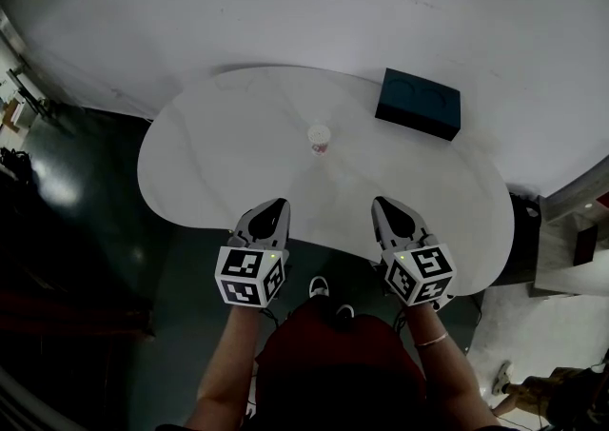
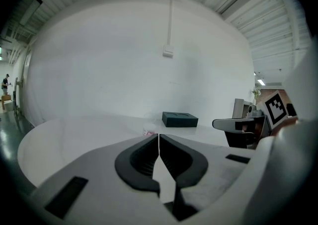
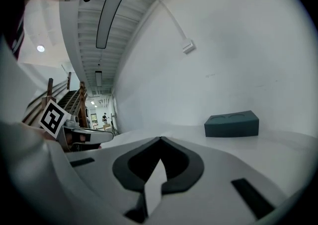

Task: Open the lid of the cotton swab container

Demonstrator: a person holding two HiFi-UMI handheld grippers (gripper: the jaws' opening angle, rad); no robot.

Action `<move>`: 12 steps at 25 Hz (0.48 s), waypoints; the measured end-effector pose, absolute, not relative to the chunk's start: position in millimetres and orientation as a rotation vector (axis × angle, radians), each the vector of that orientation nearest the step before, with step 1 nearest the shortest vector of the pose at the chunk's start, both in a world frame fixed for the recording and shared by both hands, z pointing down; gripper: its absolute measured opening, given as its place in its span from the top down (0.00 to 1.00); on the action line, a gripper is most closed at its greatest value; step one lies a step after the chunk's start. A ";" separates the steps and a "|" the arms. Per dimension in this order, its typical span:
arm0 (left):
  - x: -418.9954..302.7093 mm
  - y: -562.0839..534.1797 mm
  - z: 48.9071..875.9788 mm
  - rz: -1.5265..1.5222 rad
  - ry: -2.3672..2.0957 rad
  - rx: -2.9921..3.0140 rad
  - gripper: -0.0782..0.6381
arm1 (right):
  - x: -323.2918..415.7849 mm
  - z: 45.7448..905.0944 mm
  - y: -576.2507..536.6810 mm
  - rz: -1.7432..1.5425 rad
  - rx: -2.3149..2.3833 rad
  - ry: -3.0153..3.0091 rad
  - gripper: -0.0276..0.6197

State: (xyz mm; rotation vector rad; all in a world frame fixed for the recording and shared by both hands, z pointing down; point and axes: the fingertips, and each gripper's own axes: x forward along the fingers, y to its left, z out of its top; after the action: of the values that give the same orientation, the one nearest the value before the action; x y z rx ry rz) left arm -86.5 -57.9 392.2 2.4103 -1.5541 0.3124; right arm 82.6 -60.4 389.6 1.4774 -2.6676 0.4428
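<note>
1. The left gripper (image 1: 279, 204) has its jaws pressed together, and nothing is between them. The right gripper (image 1: 382, 203) is the same: jaws together, nothing in them. Both hang over the near edge of the table (image 1: 190, 163), well apart from the tub (image 1: 319, 138).
2. Shut jaws cannot grab. If they come to the tub like this, I think they will only bump it.
3. The tub looks small and light. A bump could tip it over or make it slide across the smooth table.
4. If only one gripper pulls at the lid (image 1: 319, 131), the whole tub may lift or spin. The other gripper may need to hold it.
5. A hard pull could make swabs spill out.
6. The tub stands upright near the middle of the table, by itself. The dark box (image 1: 419, 103) is farther back and to the right, not touching it.
7. The tub has a white round top and some pink lower down. The lid seems to be on, but it is too small to be sure.
</note>
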 end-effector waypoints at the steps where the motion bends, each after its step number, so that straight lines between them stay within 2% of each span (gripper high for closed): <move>1: -86.0 -55.2 390.6 0.305 -1.559 2.409 0.85 | 84.5 388.4 -58.0 0.439 1.482 -2.669 0.93; 12: -72.7 -32.4 377.9 0.241 -1.597 2.387 0.85 | 99.8 375.5 -38.0 0.396 1.500 -2.697 0.93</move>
State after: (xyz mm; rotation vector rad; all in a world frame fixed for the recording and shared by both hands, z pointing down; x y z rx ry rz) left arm -72.7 -32.4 377.9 2.3874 -1.5968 0.2411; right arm 99.8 -38.0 375.5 1.5004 -2.6970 0.3956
